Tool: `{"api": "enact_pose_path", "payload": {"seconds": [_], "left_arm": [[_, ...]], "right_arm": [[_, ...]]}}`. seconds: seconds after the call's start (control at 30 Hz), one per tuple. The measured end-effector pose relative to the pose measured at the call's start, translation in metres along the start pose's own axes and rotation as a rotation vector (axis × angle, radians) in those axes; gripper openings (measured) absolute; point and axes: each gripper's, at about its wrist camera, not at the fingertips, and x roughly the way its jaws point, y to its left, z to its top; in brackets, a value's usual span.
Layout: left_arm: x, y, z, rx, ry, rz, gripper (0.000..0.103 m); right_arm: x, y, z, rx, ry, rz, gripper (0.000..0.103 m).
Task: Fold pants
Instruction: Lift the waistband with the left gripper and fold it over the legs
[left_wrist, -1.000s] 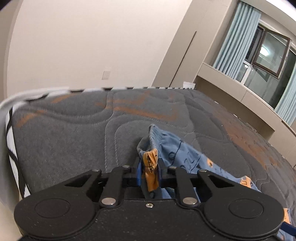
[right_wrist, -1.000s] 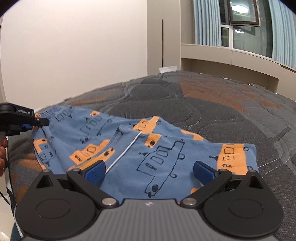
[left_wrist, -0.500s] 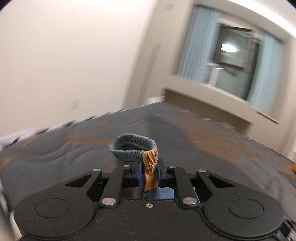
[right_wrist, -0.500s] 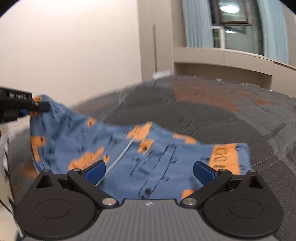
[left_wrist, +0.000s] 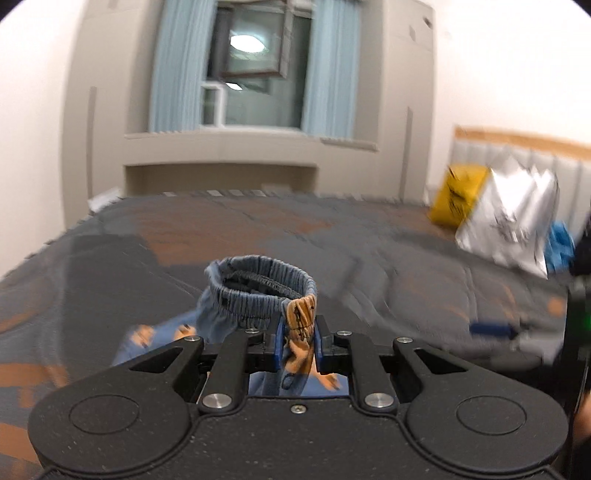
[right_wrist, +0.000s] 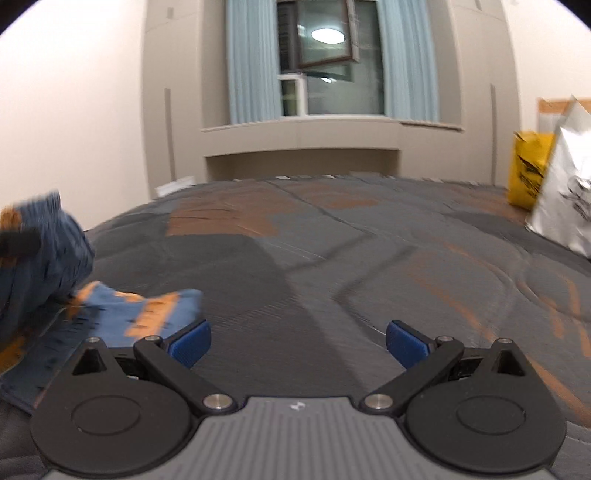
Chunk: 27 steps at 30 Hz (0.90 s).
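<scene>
Both your grippers have swung round from the side wall to face the window (right_wrist: 325, 59). Your left gripper (left_wrist: 298, 341) stays clamped on the pants (left_wrist: 258, 295) at the gathered waistband, lifted at lower centre. Your right gripper (right_wrist: 298, 341) gapes empty over the mattress (right_wrist: 369, 258), pants now at its frame's lower left.

Pants (left_wrist: 258, 295) blue, orange print; bedcover (right_wrist: 332, 258) grey, orange patches; bag (left_wrist: 458, 195) yellow, blurred.
</scene>
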Motion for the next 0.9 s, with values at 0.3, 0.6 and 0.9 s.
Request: {"api": "enact_pose_path", "payload": {"seconds": [0.3,0.6,0.9], "left_arm": [[0.05,-0.024,-0.041,0.061,0.145,-0.021,0.026],[0.008,-0.01,-0.046,0.072,0.063,0.032,0.082],[-0.006,-0.008,-0.064,0.094,0.062,0.048,0.065]], "right_arm": [[0.004,-0.038,-0.011,0.132,0.045,0.019,0.103],[0.014,-0.038,-0.011,0.134,0.085,0.05,0.103],[0.037,0.0,0.036,0.163,0.098,0.499,0.102]]}}
